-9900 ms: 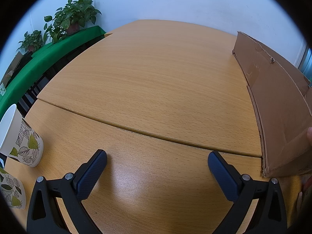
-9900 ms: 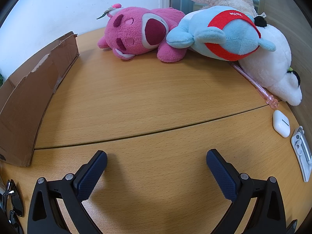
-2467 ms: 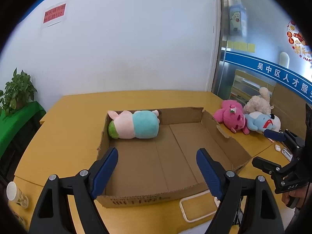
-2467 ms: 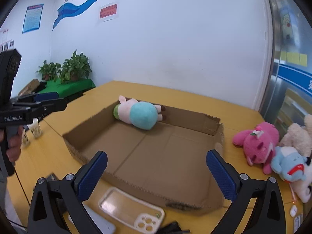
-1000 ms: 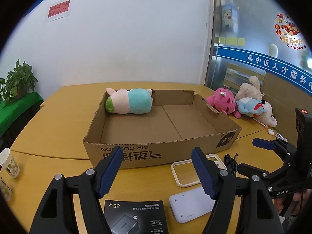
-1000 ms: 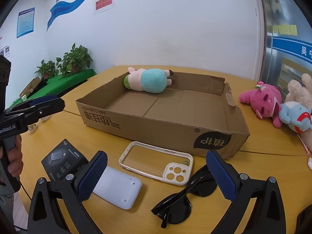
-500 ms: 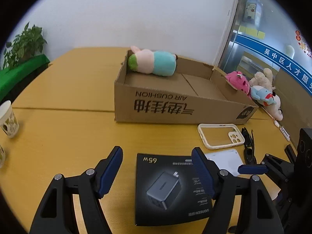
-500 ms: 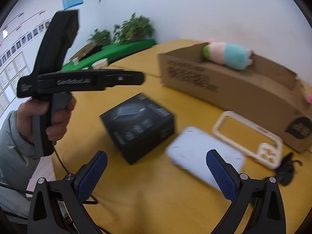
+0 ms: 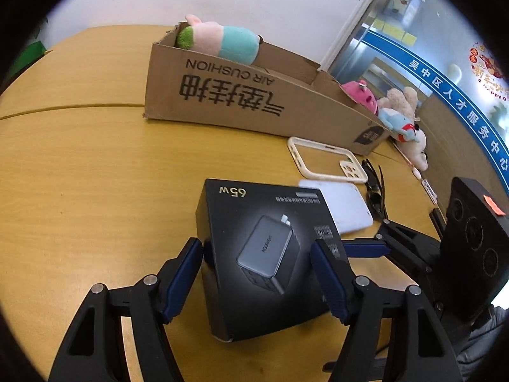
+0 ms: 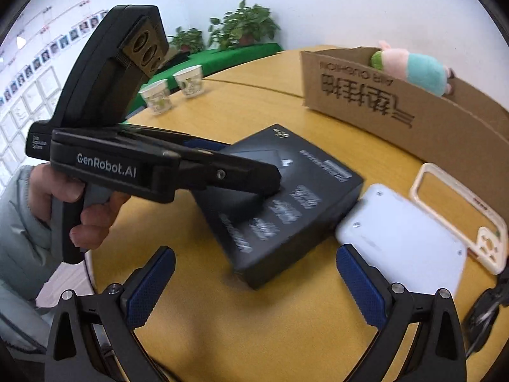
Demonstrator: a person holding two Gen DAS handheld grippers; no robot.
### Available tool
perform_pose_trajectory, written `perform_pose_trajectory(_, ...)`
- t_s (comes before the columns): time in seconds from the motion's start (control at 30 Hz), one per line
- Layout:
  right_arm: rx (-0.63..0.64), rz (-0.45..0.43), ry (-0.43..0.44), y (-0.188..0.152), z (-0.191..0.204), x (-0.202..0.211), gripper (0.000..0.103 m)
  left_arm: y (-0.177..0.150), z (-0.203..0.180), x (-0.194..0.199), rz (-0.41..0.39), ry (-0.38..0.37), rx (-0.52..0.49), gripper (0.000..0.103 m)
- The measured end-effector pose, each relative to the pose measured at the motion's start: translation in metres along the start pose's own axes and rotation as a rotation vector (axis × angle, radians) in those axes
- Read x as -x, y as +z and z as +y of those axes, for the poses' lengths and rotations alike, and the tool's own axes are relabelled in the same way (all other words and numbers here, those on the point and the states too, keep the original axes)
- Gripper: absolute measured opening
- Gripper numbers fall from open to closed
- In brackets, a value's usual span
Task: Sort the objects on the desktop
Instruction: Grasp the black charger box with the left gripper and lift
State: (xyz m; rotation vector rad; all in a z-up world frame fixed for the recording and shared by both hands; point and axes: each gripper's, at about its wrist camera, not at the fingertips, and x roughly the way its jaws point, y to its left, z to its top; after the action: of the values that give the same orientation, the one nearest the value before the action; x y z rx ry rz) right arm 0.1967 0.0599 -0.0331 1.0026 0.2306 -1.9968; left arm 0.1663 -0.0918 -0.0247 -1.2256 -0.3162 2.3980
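Observation:
A black charger box [image 9: 270,248] printed "65W" lies on the yellow table. My left gripper [image 9: 257,264] straddles it, one blue pad at each side; the jaws are closing and a thin gap shows at the left pad. In the right wrist view the left gripper [image 10: 245,162] reaches over the box [image 10: 286,197], held by a hand. My right gripper [image 10: 254,273] stands open just short of the box's near corner, nothing between its fingers. The open cardboard box [image 9: 254,102] behind holds a pink and teal plush [image 9: 222,41].
Right of the charger box lie a white flat device [image 9: 346,207], a cream phone case [image 9: 324,162] and black sunglasses [image 9: 375,184]. Several plush toys [image 9: 397,111] sit beyond the carton. Two paper cups [image 10: 175,90] stand at the table's far left edge.
Both grippers have dropped and tilted down toward the charger box. The left jaws now sit around it, slightly narrower than before. The right gripper has swung left to face it.

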Motion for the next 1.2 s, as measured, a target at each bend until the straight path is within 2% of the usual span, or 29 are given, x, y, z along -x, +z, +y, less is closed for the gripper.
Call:
perform_pose_trajectory(0.1,0.028,0.011,0.055,-0.005,0.006,0.007,0.103,-0.01,-0.008,0.004,0.018,-0.014,-0.005,0.07)
perform_pose_trajectory(0.17,0.06,0.019,0.018,-0.012,0.011,0.011,0.102,-0.017,-0.014,0.006,0.037,-0.036,-0.006,0.07)
perform_pose_trajectory(0.27,0.076,0.0,-0.04,-0.017,0.011,0.024,0.102,-0.017,-0.014,0.008,0.039,-0.023,0.018,0.07)
perform_pose_trajectory(0.33,0.108,-0.025,-0.079,-0.015,0.011,0.03,0.103,-0.012,-0.008,0.008,0.02,0.005,0.049,0.069)
perform_pose_trajectory(0.43,0.147,-0.01,-0.108,-0.002,0.009,0.018,0.102,-0.004,0.004,0.002,0.01,-0.005,0.113,0.069)
perform_pose_trajectory(0.53,0.151,0.037,-0.079,0.008,0.008,-0.005,0.099,-0.003,0.014,-0.005,0.003,-0.044,0.158,0.07)
perform_pose_trajectory(0.6,0.16,0.029,-0.05,0.007,0.012,-0.002,0.099,-0.005,0.016,-0.002,0.004,-0.039,0.159,0.07)
perform_pose_trajectory(0.67,0.156,-0.003,0.037,0.002,0.014,0.011,0.099,-0.008,0.019,0.002,0.019,-0.065,0.157,0.068)
perform_pose_trajectory(0.7,0.154,-0.014,0.044,0.0,0.014,0.016,0.099,-0.01,0.023,0.003,0.027,-0.081,0.173,0.068)
perform_pose_trajectory(0.77,0.156,0.001,0.013,-0.005,0.013,0.014,0.099,-0.015,0.029,0.003,0.03,-0.112,0.223,0.069)
perform_pose_trajectory(0.83,0.171,0.066,-0.021,-0.008,0.012,0.001,0.097,-0.017,0.025,0.003,0.039,-0.115,0.221,0.068)
perform_pose_trajectory(0.9,0.184,0.1,-0.032,-0.007,0.017,-0.01,0.088,-0.016,0.021,0.003,0.037,-0.093,0.212,0.068)
perform_pose_trajectory(0.93,0.191,0.099,-0.068,-0.007,0.019,-0.012,0.087,-0.016,0.022,0.004,0.032,-0.087,0.216,0.068)
perform_pose_trajectory(1.1,0.166,0.095,-0.117,0.0,0.018,-0.015,0.085,-0.007,0.011,0.011,0.018,-0.058,0.187,0.058)
perform_pose_trajectory(1.2,0.15,0.055,-0.148,0.005,0.015,-0.002,0.085,0.013,-0.004,0.021,-0.038,-0.06,0.146,0.058)
